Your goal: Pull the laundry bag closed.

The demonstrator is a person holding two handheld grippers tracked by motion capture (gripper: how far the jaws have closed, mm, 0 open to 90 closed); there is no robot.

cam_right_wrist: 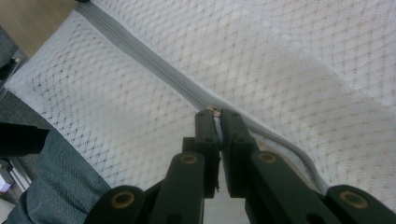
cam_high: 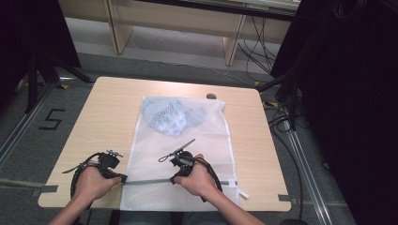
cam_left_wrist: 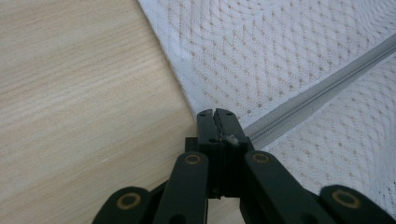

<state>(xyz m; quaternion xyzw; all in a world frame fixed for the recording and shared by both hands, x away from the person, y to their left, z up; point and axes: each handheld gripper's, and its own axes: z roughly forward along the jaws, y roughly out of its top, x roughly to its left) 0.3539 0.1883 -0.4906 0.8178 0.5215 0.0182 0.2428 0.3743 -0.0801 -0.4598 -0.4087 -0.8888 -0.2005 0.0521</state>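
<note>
A white mesh laundry bag [cam_high: 187, 145] lies flat on the wooden table [cam_high: 103, 117], with a light blue crumpled garment [cam_high: 170, 117] inside near its far end. A grey zipper [cam_high: 148, 181] runs across the bag's near end. My left gripper [cam_high: 124, 178] is shut on the bag's left edge where the zipper [cam_left_wrist: 317, 88] ends; its tips [cam_left_wrist: 216, 114] pinch white fabric. My right gripper [cam_high: 173, 179] sits partway along the zipper [cam_right_wrist: 140, 53], its tips [cam_right_wrist: 216, 113] shut on the small metal zipper pull. Behind it the zipper gapes slightly.
A small dark object [cam_high: 211, 96] lies on the table at the bag's far right corner. Black stands [cam_high: 40, 70] flank the table, with cables [cam_high: 286, 117] on the floor to the right. The bag's near edge hangs over the table's front edge by the person's lap [cam_right_wrist: 51, 186].
</note>
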